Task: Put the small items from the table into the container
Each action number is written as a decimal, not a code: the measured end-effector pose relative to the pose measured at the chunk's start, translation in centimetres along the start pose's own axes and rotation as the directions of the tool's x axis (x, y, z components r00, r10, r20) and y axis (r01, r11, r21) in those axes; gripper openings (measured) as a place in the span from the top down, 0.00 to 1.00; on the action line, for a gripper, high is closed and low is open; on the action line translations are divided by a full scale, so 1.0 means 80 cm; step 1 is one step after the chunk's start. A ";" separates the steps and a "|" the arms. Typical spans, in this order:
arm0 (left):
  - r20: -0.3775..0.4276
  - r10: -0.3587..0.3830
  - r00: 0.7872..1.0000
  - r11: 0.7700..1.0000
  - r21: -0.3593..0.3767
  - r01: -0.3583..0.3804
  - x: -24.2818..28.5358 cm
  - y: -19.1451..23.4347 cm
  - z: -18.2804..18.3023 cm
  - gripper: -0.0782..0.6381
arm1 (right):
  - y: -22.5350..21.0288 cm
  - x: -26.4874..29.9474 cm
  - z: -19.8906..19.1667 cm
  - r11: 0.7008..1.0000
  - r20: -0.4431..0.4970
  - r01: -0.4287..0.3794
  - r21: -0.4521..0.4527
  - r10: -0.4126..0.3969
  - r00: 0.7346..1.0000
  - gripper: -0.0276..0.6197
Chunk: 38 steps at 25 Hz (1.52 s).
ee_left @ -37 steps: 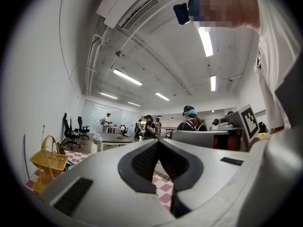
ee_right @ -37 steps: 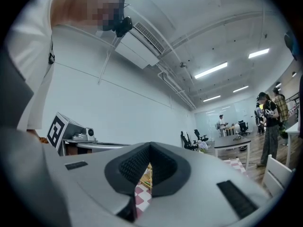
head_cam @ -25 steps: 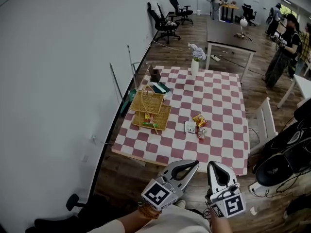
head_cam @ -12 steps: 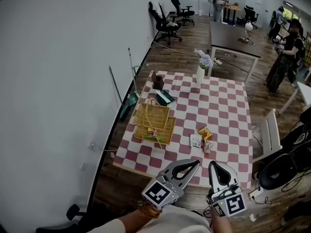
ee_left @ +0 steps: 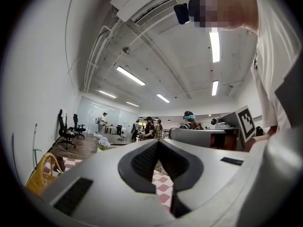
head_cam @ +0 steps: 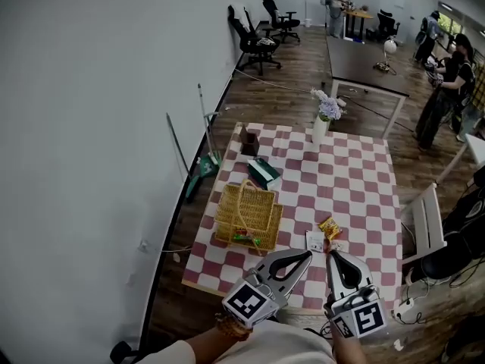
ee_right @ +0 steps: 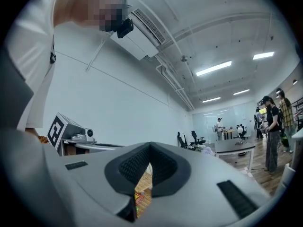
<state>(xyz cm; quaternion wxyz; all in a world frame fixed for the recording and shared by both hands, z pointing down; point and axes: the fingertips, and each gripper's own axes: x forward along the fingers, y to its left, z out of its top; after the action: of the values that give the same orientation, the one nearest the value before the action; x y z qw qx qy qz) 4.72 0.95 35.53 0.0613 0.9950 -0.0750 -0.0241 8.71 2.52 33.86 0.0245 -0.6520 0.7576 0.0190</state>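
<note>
A pink-and-white checked table (head_cam: 356, 180) stands ahead of me. On its near left is a wicker basket (head_cam: 246, 217) with a handle and some bright items inside. Small items lie near the front edge: a yellow-orange snack packet (head_cam: 330, 227) and a white packet (head_cam: 314, 240). My left gripper (head_cam: 307, 255) and right gripper (head_cam: 332, 255) are held side by side just short of the table's front edge, both level and shut with nothing in them. In the left gripper view the left gripper (ee_left: 158, 142) has the basket (ee_left: 40, 171) at its far left. The right gripper (ee_right: 150, 144) has its jaws together.
On the table stand a white vase of flowers (head_cam: 326, 120), a green box (head_cam: 264, 172) and a small brown box (head_cam: 248, 139). A white chair (head_cam: 424, 226) is at the table's right. Poles (head_cam: 204, 131) lean on the left wall. People (head_cam: 447, 74) and office chairs (head_cam: 254, 32) are behind.
Both grippers and my view have moved toward the table; its front edge now lies right by the fingertips. Both stay shut and side by side.
</note>
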 end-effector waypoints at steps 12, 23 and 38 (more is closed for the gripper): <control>-0.006 -0.026 1.000 0.999 -0.020 0.026 0.003 0.052 -0.004 0.88 | 0.001 0.054 -0.015 1.000 -0.024 0.018 -0.001 -0.018 1.000 0.94; -0.027 -0.006 1.000 0.999 -0.047 0.005 0.032 0.030 -0.016 0.88 | -0.038 0.029 -0.022 1.000 -0.045 0.029 0.001 -0.029 0.999 0.94; -0.131 -0.051 0.990 0.993 -0.116 0.035 0.066 0.000 -0.083 0.88 | -0.068 -0.011 -0.093 0.998 -0.179 0.033 0.060 -0.022 0.984 0.94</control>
<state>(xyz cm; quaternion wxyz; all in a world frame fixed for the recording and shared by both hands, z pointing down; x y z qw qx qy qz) 10.32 0.92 41.88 0.1222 0.9907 -0.0478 0.0369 14.10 2.15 41.33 -0.0226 -0.6604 0.7479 -0.0633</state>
